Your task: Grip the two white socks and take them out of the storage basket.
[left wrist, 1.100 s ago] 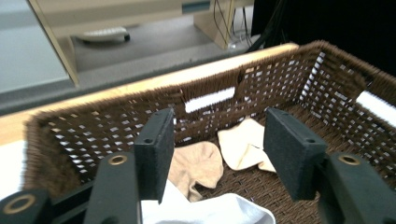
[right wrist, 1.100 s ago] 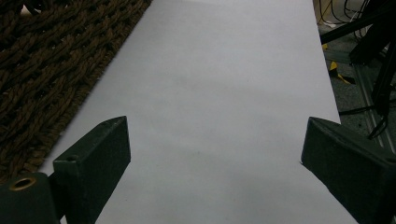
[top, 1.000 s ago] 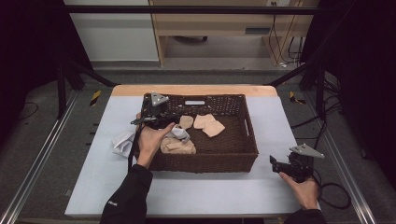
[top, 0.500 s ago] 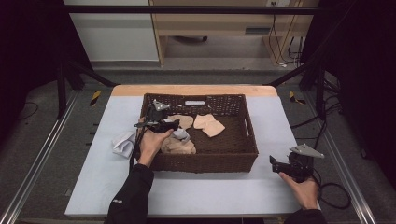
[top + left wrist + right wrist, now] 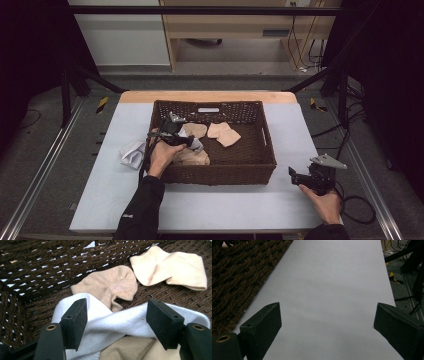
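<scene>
A white sock (image 5: 132,153) lies crumpled on the table (image 5: 210,210) near its left edge, just outside the basket's left wall. The basket (image 5: 220,172), dark wicker, sits mid-table toward the far edge. In its near-left corner the left claw (image 5: 186,141) reaches down over a second white sock (image 5: 120,320). The left claw view shows the jaws spread, having just been opening; that sock lies between the pads, which do not press it. It is draped over a tan sock (image 5: 130,350) and touches another tan sock (image 5: 110,286) lying toward the far wall. Right of that, a folded cream sock (image 5: 172,267) rests on the basket floor, well apart from the claw. On the near-right corner of the table, outside the basket, the right claw (image 5: 295,176) is held level just above the surface, pointing toward the basket. Its jaws stand wide apart with nothing between them, bare table beneath.
</scene>
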Demonstrator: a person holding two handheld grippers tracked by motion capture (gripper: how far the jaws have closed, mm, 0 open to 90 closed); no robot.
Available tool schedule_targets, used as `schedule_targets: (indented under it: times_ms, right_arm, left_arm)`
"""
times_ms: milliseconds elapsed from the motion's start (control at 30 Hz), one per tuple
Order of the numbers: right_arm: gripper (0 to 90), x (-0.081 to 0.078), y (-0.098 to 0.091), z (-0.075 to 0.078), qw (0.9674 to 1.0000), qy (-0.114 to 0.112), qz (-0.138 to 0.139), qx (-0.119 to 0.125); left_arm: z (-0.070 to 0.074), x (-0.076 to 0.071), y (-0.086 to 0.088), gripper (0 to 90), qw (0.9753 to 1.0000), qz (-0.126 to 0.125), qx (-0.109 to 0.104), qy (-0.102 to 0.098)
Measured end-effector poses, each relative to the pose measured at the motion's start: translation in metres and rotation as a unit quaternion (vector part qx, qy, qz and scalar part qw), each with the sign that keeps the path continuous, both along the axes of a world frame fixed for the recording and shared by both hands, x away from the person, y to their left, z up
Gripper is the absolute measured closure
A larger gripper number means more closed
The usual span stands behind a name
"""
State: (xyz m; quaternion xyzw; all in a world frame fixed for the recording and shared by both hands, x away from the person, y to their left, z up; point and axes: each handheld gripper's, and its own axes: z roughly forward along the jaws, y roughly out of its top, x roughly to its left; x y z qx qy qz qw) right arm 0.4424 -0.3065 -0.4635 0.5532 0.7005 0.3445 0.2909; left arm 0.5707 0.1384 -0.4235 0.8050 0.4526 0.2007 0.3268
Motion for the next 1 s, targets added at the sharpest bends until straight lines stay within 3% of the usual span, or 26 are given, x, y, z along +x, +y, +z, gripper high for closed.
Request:
schedule_targets:
  times_ms: [300,333,433,467,533,567,600,633,800,933,967,1000]
  right_arm:
    - [7.9,0.0,0.001,0.0,1.0,0.003,0.001,0.0]
    - [7.9,0.0,0.001,-0.001,1.0,0.003,0.001,0.0]
    - [8.0,0.0,0.001,-0.001,1.0,0.004,0.001,-0.001]
    - [8.0,0.0,0.001,0.0,1.0,0.003,0.002,0.0]
    - [7.9,0.0,0.001,0.0,1.0,0.003,0.001,0.001]
    - [8.0,0.0,0.001,0.0,1.0,0.003,0.002,0.001]
    - [8.0,0.0,0.001,0.0,1.0,0.003,0.002,0.001]
    - [8.0,0.0,0.001,0.0,1.0,0.004,0.002,0.0]
    - [8.0,0.0,0.0,0.0,1.0,0.005,0.001,0.0]
    - [8.0,0.0,0.0,0.0,1.0,0.006,0.001,0.0]
    - [8.0,0.0,0.0,0.0,1.0,0.006,0.001,0.0]
    - [8.0,0.0,0.0,0.0,1.0,0.006,0.001,-0.001]
  left_arm:
    - [-0.004,0.001,-0.003,45.6,0.9996,-0.012,0.02,0.016]
    - [-0.005,0.001,-0.003,51.6,0.9996,-0.011,0.019,0.02]
    - [-0.006,0.001,-0.004,56.4,0.999,-0.009,0.026,0.034]
    - [-0.007,0.002,-0.004,63.4,0.9987,-0.004,0.027,0.043]
    - [-0.007,0.002,-0.004,67.4,0.9984,-0.001,0.023,0.052]
    - [-0.007,0.002,-0.004,75.7,0.9979,-0.001,0.023,0.06]
    - [-0.007,0.002,-0.004,75.7,0.9977,-0.001,0.022,0.063]
    - [-0.006,0.001,-0.004,81.6,0.9974,-0.001,0.018,0.07]
    - [-0.001,-0.002,-0.002,86.8,0.9981,0.0,0.004,0.061]
    - [0.008,-0.006,0.004,87.6,0.9983,-0.001,-0.051,0.028]
    - [0.008,-0.006,0.004,87.7,0.9983,-0.001,-0.051,0.028]
    - [0.01,-0.008,0.006,87.7,0.9976,-0.002,-0.066,0.018]
